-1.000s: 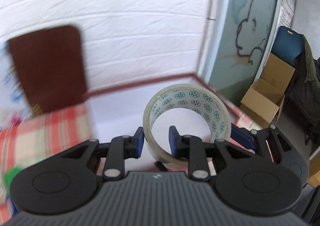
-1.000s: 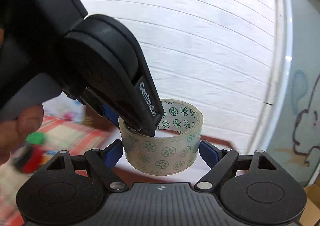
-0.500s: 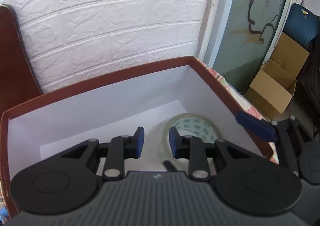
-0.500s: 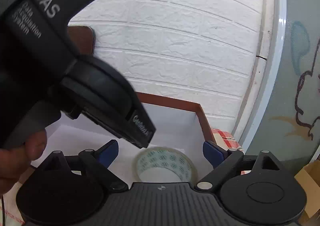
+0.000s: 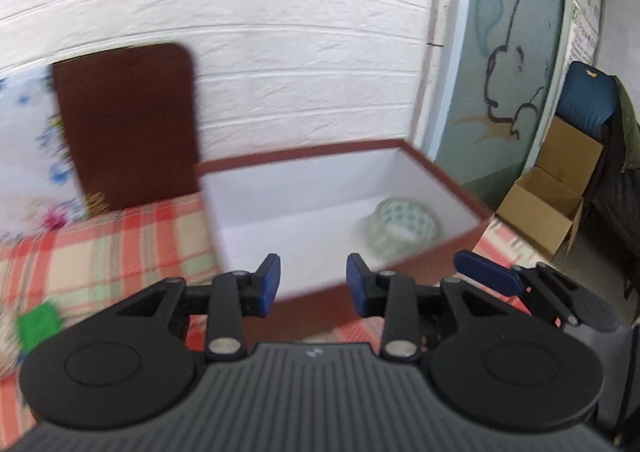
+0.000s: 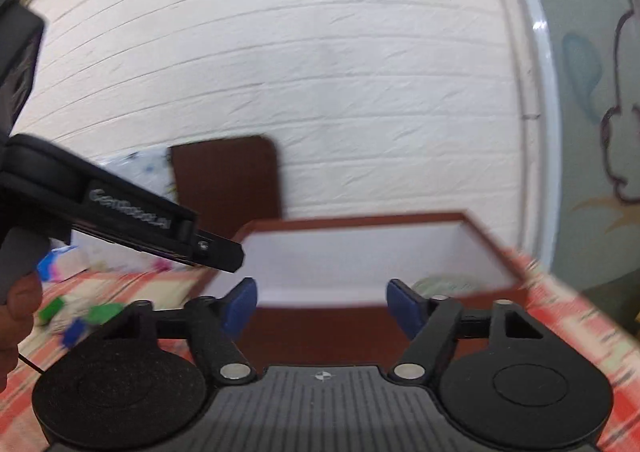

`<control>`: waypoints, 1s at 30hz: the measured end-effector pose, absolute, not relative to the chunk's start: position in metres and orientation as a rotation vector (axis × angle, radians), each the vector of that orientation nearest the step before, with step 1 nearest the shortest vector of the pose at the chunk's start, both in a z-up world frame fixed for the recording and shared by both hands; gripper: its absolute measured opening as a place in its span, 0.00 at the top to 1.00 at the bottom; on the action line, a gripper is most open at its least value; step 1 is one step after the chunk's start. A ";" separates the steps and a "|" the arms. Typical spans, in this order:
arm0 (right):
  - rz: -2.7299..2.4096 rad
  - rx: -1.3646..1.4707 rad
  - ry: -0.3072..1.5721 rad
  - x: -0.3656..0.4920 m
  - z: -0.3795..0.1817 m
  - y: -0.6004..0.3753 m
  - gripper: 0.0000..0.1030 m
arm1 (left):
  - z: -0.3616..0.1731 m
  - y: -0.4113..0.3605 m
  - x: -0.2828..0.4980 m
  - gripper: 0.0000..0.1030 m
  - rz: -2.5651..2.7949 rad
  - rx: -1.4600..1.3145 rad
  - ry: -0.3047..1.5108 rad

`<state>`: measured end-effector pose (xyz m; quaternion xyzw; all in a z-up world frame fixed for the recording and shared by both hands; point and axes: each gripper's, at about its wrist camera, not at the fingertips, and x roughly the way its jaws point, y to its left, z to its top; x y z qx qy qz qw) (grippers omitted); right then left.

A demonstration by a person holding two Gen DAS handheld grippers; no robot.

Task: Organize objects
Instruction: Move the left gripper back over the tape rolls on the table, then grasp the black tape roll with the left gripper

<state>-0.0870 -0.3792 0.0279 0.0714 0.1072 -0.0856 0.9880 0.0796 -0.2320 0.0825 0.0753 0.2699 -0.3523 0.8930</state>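
- Roll of tape [image 5: 403,223] found lying flat on the white floor of the box [image 5: 440,172], toward its right-hand end, near the side wall; counted as put away
- Seen again from the right wrist view only as a pale sliver [image 6: 440,284] behind the near wall of the box [image 6: 484,240]
- Left gripper [image 5: 313,284] held short of the box, above the checked cloth [image 5: 120,244]; blue pads apart and opening, nothing between them but the near wall of the box seen beyond
- Right gripper [image 6: 321,302] likewise held in front of the box, pads spread fairly wide yet closing, nothing caught between them
- Both therefore empty, neither touching the tape
- Judged as one object stowed, more left to do
- Left on the cloth: a green block [image 5: 38,324] at the far left, plus green and blue bits [image 6: 80,316] too blurred to name or count
- Brown board [image 5: 128,124] stood leaning against the white brick wall behind the box, with a flowered sheet [image 5: 28,148] beside it; cannot tell whether either belongs to the tidying
- Plenty of bare floor left in the box for further items
- Next step guessed as a reach to the left for one of the small coloured pieces
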 end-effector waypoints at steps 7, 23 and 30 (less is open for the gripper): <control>0.067 0.124 0.409 -0.002 -0.001 -0.278 0.55 | 0.025 -0.097 0.076 0.62 -0.430 0.152 0.680; 0.140 -0.256 0.485 0.105 -0.008 -0.148 0.32 | -0.060 0.027 0.092 0.38 -0.136 0.056 0.583; 0.083 -0.258 0.503 0.123 -0.011 -0.151 0.46 | -0.062 0.028 0.090 0.37 -0.148 0.045 0.581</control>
